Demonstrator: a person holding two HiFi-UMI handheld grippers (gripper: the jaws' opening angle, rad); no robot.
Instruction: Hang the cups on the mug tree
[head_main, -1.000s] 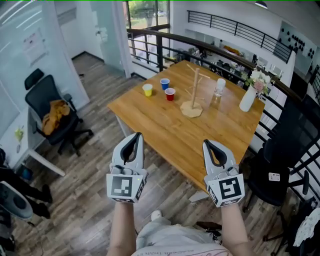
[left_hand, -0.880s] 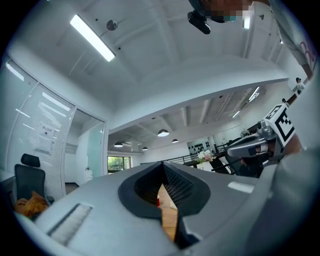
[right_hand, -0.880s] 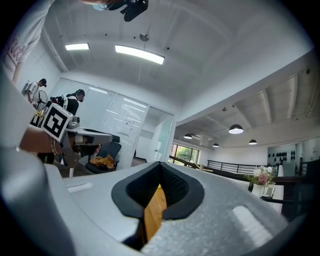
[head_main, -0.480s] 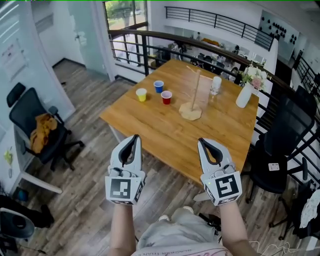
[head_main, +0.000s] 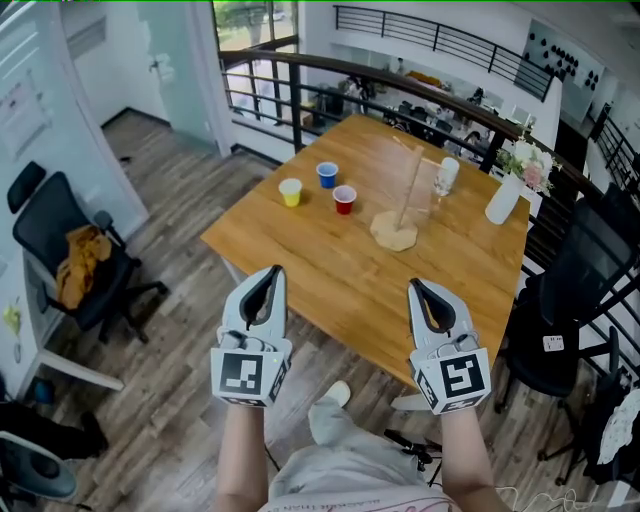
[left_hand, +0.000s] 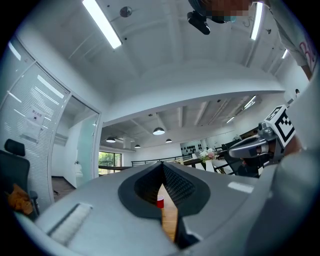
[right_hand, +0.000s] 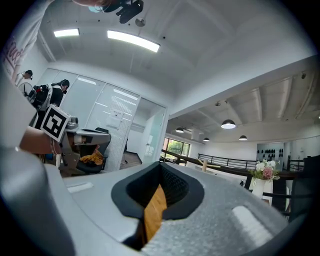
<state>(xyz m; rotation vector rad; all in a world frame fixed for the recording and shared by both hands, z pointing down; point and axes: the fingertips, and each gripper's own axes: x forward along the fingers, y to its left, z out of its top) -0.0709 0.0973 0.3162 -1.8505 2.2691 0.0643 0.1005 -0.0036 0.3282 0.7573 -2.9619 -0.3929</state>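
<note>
Standing back from the table (head_main: 300, 262), you have hung nothing yet: the mug tree (head_main: 395, 231) looks bare, three cups (head_main: 345, 199) grouped left of it. Left gripper (head_main: 270, 273) and right gripper (head_main: 419, 288) are clenched, empty; step closer, open one.

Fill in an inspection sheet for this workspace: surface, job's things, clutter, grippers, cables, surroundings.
surface: wooden table, mostly bare.
job's things: yellow cup, blue cup and red cup stand upright in a group, left of the mug tree; none hung.
clutter: white vase with flowers and a clear container at the table's far right.
grippers: left gripper and right gripper both shut, empty, held in the air on the near side of the table.
cables: nothing seen on the table.
surroundings: office chair with an orange garment, black railing, wood floor.
</note>
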